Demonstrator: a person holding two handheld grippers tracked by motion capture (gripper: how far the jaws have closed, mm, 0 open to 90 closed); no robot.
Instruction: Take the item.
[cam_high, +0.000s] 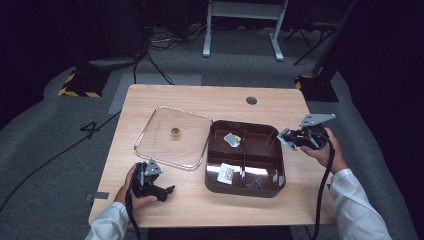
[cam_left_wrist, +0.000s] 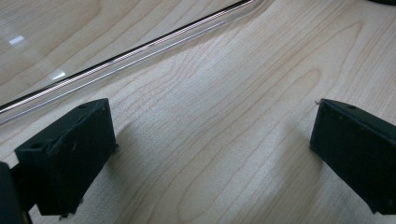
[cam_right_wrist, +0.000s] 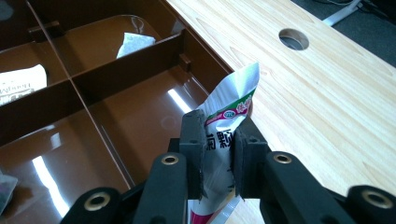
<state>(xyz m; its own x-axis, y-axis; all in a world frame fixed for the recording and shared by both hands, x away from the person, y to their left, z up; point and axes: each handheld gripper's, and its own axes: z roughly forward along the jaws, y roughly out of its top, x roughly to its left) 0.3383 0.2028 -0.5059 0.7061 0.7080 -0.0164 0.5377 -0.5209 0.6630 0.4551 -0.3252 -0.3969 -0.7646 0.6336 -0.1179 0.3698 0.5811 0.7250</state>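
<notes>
A brown divided tray (cam_high: 245, 190) stands on the wooden table, right of centre. My right gripper (cam_high: 285, 136) hovers at the tray's right rim, shut on a silver sachet (cam_right_wrist: 236, 95) with green and red print. In the right gripper view the sachet sticks up between the pads, above the rim beside an empty compartment (cam_right_wrist: 140, 121). My left gripper (cam_high: 167, 190) rests on the table near the front left. Its jaws stand wide open in the left gripper view (cam_left_wrist: 210, 140), with bare wood between them.
A clear lid (cam_high: 165, 147) with a small gold knob (cam_high: 175, 132) lies flat left of the tray; its edge (cam_left_wrist: 116, 58) runs just beyond the left jaws. The tray holds a white sachet (cam_high: 231, 139), a printed packet (cam_high: 226, 173) and a dark item (cam_high: 255, 184). A cable hole (cam_high: 251, 100) is at the back.
</notes>
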